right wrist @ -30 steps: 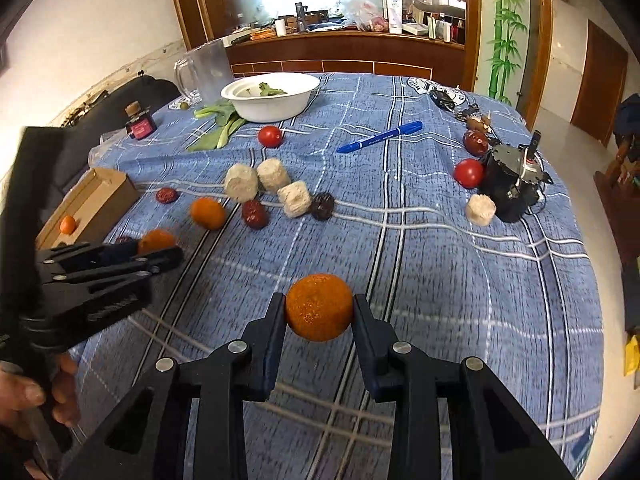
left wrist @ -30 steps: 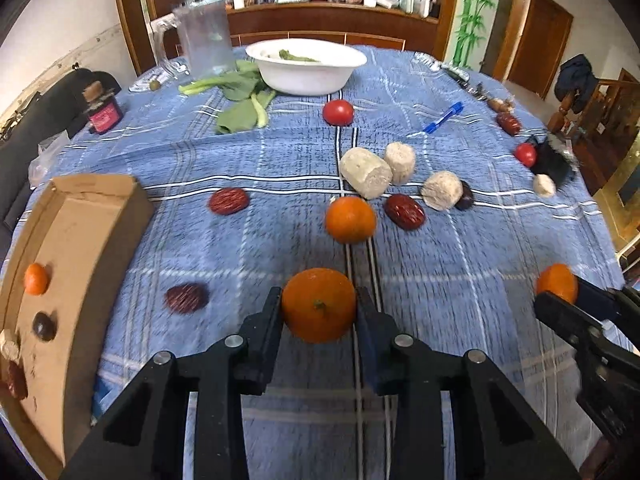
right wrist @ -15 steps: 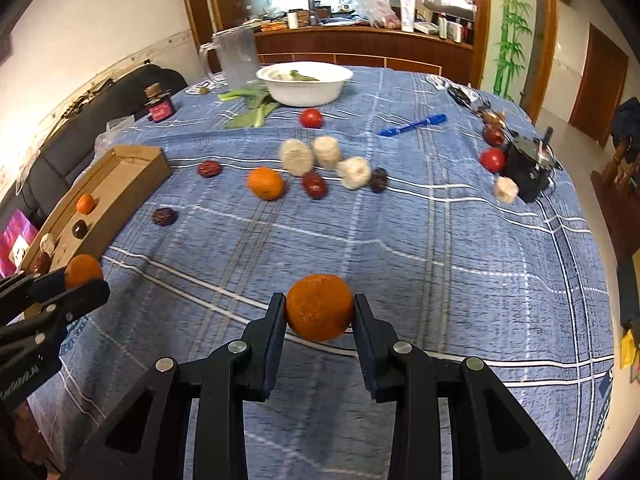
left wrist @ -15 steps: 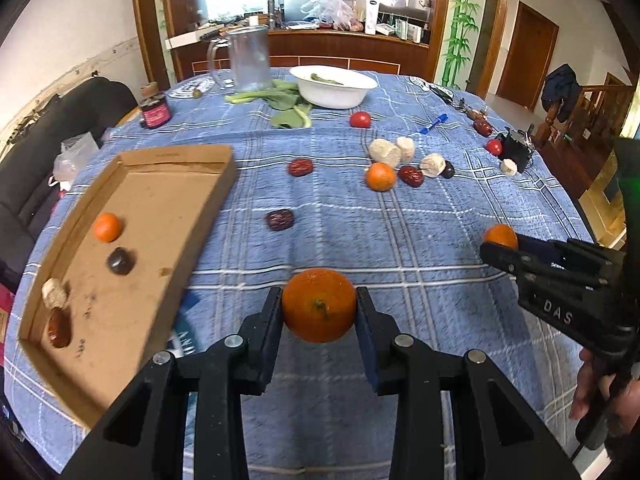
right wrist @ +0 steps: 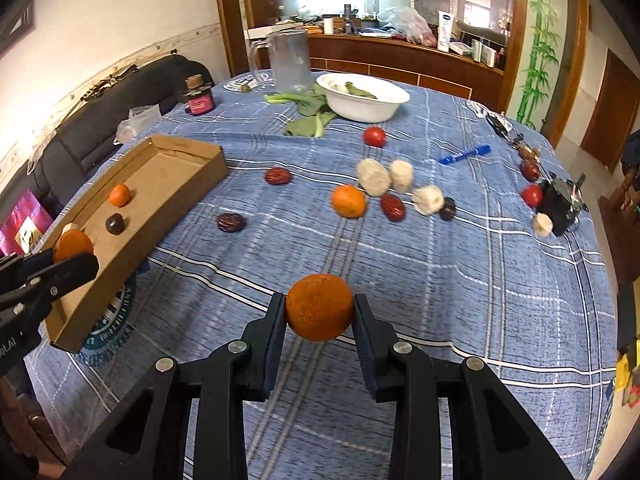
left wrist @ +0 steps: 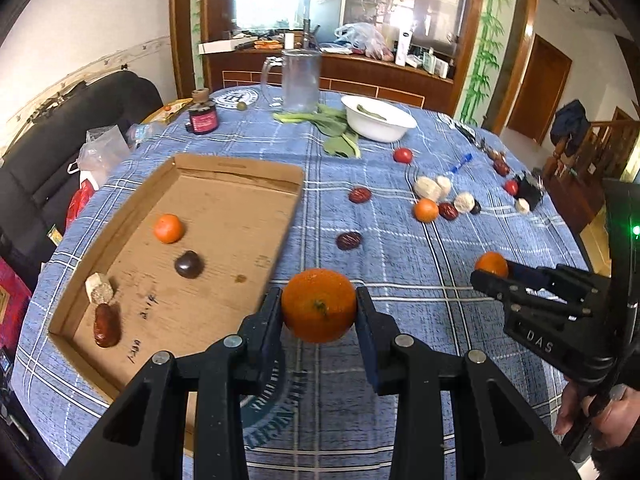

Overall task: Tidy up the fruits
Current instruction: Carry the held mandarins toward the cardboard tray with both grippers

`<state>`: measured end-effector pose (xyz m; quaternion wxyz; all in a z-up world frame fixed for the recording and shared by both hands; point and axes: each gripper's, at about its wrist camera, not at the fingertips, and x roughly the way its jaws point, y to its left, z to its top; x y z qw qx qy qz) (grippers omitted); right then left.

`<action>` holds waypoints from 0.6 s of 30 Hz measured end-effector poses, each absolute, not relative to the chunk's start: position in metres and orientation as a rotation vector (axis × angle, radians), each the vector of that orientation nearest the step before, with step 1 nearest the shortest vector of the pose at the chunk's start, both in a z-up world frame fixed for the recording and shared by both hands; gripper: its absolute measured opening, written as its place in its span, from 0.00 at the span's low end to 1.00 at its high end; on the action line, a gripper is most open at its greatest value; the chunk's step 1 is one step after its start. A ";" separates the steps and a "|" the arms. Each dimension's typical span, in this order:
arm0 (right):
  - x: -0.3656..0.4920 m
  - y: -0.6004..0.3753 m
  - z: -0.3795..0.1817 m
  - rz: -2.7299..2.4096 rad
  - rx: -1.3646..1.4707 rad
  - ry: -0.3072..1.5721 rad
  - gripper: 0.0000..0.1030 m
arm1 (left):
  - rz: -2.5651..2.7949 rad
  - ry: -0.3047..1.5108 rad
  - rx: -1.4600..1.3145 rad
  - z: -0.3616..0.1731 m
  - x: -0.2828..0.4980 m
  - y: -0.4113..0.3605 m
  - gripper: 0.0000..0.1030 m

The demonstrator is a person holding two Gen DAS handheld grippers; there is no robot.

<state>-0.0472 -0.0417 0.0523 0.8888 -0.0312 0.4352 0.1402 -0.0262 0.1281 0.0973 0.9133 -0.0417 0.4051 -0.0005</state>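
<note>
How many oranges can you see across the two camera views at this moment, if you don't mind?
4: one in the left gripper, one in the right gripper, one inside the cardboard tray, one loose on the tablecloth. None seem hidden.

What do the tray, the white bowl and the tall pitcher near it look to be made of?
Tray: plain brown cardboard, matte, with folded walls, raw edges and stains on its floor.
White bowl: smooth, slightly glossy; ceramic or plastic, I cannot tell which.
Pitcher: see-through with a cloudy, frosted look and a moulded handle; probably plastic, possibly glass.
</note>
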 end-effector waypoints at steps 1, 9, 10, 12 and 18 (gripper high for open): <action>-0.047 -0.038 0.053 0.295 -0.067 0.902 0.34 | 0.004 0.831 -0.090 0.098 -0.026 0.132 0.33; -0.039 -0.011 0.057 0.323 -0.084 0.904 0.34 | 0.035 0.821 -0.123 0.101 -0.023 0.162 0.33; -0.037 -0.009 0.057 0.326 -0.086 0.904 0.34 | 0.040 0.819 -0.127 0.101 -0.022 0.165 0.33; -0.034 -0.003 0.057 0.336 -0.091 0.907 0.34 | 0.047 0.812 -0.134 0.103 -0.022 0.172 0.33; -0.025 0.020 0.060 0.364 -0.111 0.903 0.35 | 0.082 0.810 -0.142 0.104 -0.017 0.195 0.33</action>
